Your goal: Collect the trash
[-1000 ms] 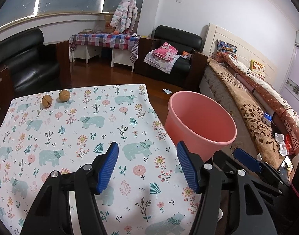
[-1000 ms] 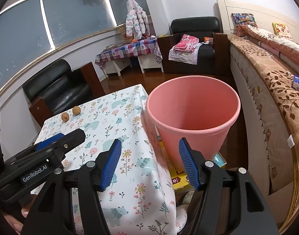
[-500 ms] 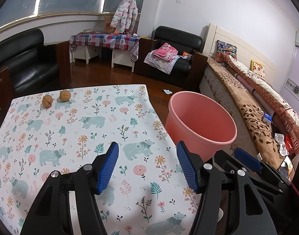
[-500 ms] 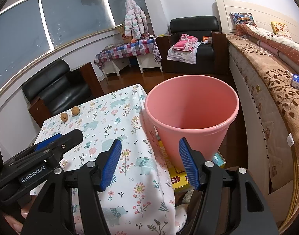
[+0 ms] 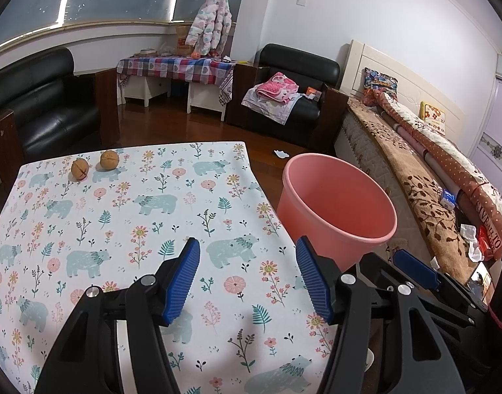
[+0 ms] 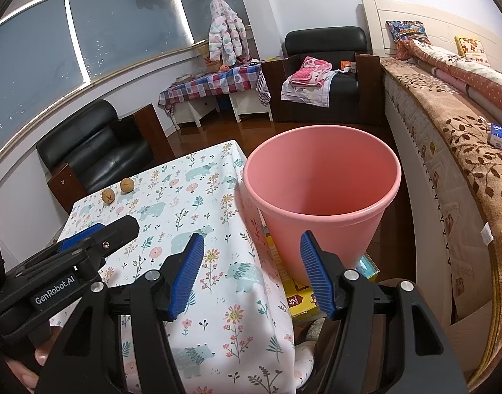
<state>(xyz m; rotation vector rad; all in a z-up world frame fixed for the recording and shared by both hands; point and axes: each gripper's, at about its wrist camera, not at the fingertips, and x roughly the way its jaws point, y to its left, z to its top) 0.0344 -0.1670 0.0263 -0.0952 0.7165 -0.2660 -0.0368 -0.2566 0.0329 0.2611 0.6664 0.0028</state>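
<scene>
Two brown walnut-like pieces (image 5: 79, 169) (image 5: 109, 160) lie at the far left corner of the table with the floral bear cloth (image 5: 126, 216); the right wrist view shows them too (image 6: 108, 194) (image 6: 127, 184). A pink bucket (image 5: 339, 203) (image 6: 319, 184) stands off the table's right edge, its inside bare as far as I can see. My left gripper (image 5: 247, 275) hovers open over the near part of the table, nothing between its blue pads. My right gripper (image 6: 251, 272) is open at the table's right edge, just short of the bucket.
A bed with brown and orange bedding (image 5: 425, 164) runs along the right, with wrappers (image 5: 474, 243) on it. Black armchairs (image 5: 37, 105) (image 5: 293, 98) and a checked side table (image 5: 175, 69) stand behind. A yellow box (image 6: 296, 295) lies under the bucket. A paper scrap (image 5: 281, 154) lies on the wooden floor.
Both grippers stay open and nearly still. The right wrist view has drifted slightly, so the bucket sits a little more to the left.
</scene>
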